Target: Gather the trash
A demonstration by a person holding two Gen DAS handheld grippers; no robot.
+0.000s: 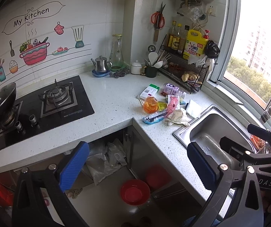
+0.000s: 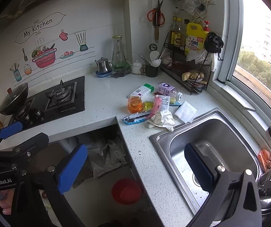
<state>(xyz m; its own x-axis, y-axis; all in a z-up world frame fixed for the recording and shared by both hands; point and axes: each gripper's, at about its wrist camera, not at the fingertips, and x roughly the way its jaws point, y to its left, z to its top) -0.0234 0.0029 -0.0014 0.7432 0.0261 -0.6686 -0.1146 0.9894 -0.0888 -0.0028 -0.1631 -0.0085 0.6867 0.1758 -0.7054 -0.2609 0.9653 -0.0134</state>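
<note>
A speckled L-shaped worktop (image 1: pixel 112 102) wraps a kitchen corner, seen from two hand-held claws hanging above the floor in front of it. Taking the steel sink (image 2: pixel 175 141) as the landmark: far to its left a lidded wok (image 1: pixel 0 104) sits on the black gas hob (image 1: pixel 78 102). Beyond the hob, against the tiled wall, stand a small steel teapot (image 1: pixel 101 64) and a glass carafe (image 1: pixel 117 53).

The trash lies in a loose heap on the worktop just left of and behind the sink's back corner: a white and green carton (image 2: pixel 143 90), a crumpled orange wrapper (image 2: pixel 134 104), a blue and black packet (image 2: pixel 135 118) nearest the worktop's inner edge, a pink sachet (image 2: pixel 158 102), a pale purple bottle (image 2: pixel 166 89) on its side, a crumpled white glove (image 2: pixel 162 120) touching the sink's rim, and a folded white cloth (image 2: pixel 185 111) just beside the rim. Behind the heap, a black wire rack (image 1: pixel 190 70) holds a yellow detergent jug (image 1: pixel 194 44) and dark sauce bottles.

The left claw (image 1: pixel 138 162) is spread wide and holds nothing, its blue pads framing the open space under the worktop, where a red basin (image 1: pixel 134 192) rests on the floor left of the sink. The right claw (image 2: pixel 135 167) is likewise spread and holds nothing, one pad over the sink bowl, well short of the trash.
</note>
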